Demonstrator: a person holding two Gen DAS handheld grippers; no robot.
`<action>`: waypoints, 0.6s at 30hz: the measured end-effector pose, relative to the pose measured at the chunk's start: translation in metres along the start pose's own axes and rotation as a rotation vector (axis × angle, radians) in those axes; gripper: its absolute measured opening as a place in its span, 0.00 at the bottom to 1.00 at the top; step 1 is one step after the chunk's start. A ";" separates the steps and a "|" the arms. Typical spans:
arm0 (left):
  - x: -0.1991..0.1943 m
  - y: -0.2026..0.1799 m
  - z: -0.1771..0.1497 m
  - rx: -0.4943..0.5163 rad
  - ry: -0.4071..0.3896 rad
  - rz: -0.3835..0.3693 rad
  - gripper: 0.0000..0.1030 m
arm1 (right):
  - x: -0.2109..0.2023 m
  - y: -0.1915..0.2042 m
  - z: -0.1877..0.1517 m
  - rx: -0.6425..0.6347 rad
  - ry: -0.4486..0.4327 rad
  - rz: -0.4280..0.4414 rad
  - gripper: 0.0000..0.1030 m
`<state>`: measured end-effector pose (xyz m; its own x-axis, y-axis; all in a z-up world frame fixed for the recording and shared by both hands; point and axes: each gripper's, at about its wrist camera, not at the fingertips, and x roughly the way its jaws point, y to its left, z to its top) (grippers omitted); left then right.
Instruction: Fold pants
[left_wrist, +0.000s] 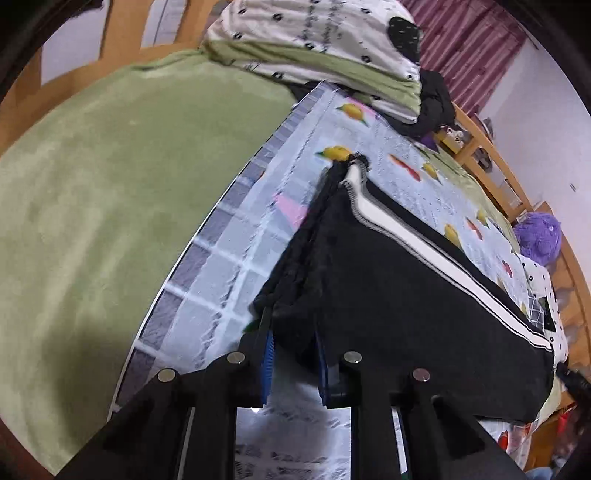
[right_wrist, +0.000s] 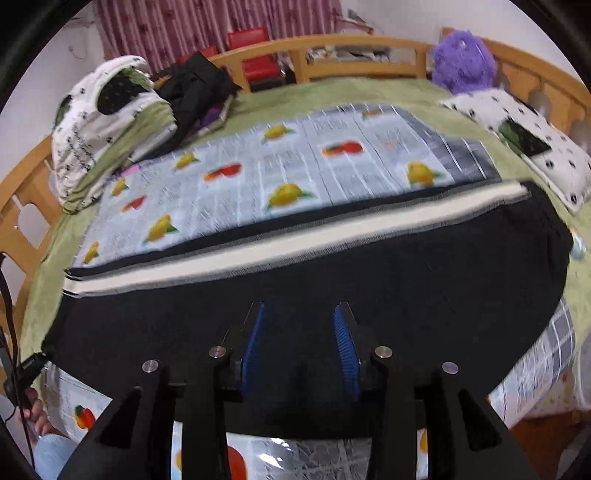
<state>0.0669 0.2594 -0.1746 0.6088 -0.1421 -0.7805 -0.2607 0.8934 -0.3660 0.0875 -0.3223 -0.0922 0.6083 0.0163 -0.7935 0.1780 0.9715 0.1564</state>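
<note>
Black pants (left_wrist: 406, 295) with a white side stripe lie folded lengthwise on a fruit-print mat (left_wrist: 229, 258). My left gripper (left_wrist: 293, 332) is shut on the bunched near end of the pants, with black cloth filling the space between its blue pads. In the right wrist view the pants (right_wrist: 369, 266) stretch across the mat (right_wrist: 295, 166), stripe edge on the far side. My right gripper (right_wrist: 300, 310) hovers over the middle of the black cloth, jaws apart, with nothing pinched between the pads.
A green blanket (left_wrist: 92, 184) covers the bed under the mat. Folded bedding (right_wrist: 103, 129) and dark clothes (right_wrist: 195, 92) sit at the far left, a purple plush (right_wrist: 461, 61) and a spotted pillow (right_wrist: 528, 144) at the far right. A wooden rail (right_wrist: 351, 48) rings the bed.
</note>
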 end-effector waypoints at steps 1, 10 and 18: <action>0.000 0.001 -0.005 0.010 -0.003 0.009 0.21 | 0.001 -0.002 -0.003 -0.001 0.001 -0.007 0.37; 0.002 0.005 0.006 -0.003 -0.041 -0.001 0.53 | -0.012 -0.015 -0.032 0.059 -0.001 -0.039 0.37; -0.005 -0.015 0.017 0.028 -0.051 -0.003 0.23 | -0.052 -0.009 -0.041 0.027 -0.035 -0.074 0.37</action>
<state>0.0811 0.2539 -0.1565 0.6470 -0.1239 -0.7524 -0.2382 0.9045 -0.3538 0.0224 -0.3217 -0.0768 0.6193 -0.0635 -0.7826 0.2433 0.9632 0.1143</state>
